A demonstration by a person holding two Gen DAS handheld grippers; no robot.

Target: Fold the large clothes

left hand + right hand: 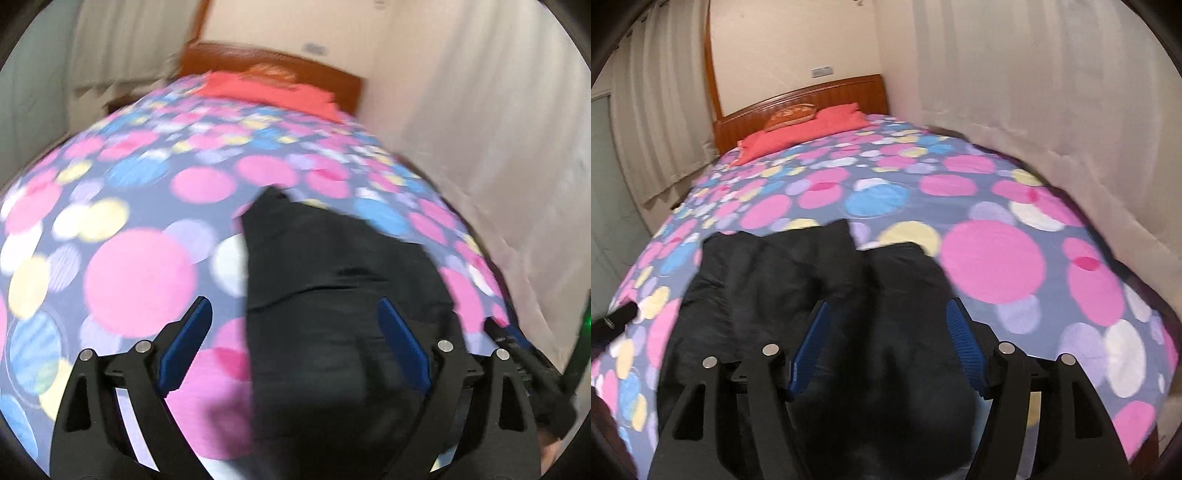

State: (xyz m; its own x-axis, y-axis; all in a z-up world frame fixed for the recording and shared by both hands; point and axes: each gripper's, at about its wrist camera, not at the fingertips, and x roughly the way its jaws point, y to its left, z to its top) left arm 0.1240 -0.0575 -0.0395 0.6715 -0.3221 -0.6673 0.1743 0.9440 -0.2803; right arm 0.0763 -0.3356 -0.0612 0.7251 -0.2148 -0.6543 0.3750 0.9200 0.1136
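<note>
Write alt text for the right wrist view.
A black garment lies spread on a bed with a dotted bedspread, and the right hand-held gripper hangs open above it, blue fingers apart. A red pillow sits against the wooden headboard, with pale curtains alongside.

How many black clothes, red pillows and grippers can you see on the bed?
Black garment: 1
Red pillows: 2
Hand-held grippers: 2, the left hand-held gripper and the right hand-held gripper
Total: 5
</note>
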